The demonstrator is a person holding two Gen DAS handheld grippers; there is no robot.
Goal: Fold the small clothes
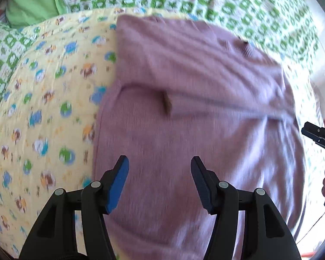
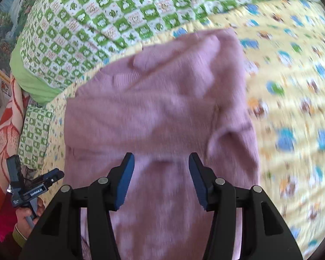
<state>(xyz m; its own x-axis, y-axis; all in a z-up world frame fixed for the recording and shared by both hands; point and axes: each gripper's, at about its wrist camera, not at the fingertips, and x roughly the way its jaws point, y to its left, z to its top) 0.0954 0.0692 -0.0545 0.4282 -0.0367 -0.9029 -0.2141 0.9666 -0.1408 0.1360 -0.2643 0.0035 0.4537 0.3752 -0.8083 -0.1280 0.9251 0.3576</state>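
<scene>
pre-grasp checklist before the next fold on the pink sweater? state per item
1. Left gripper open, nothing between its fingers: ok.
2. Right gripper open, nothing held: ok.
3. Pink knit sweater lies on the yellow cartoon-print quilt, partly folded, with creases: ok.
4. Sweater edges visible for a grasp: near hem runs out of frame in both views: cannot tell.
5. Small dark object on the sweater, blurred; whether tag or debris: cannot tell.
6. Image sharpness: both views motion-blurred: not ok.
</scene>
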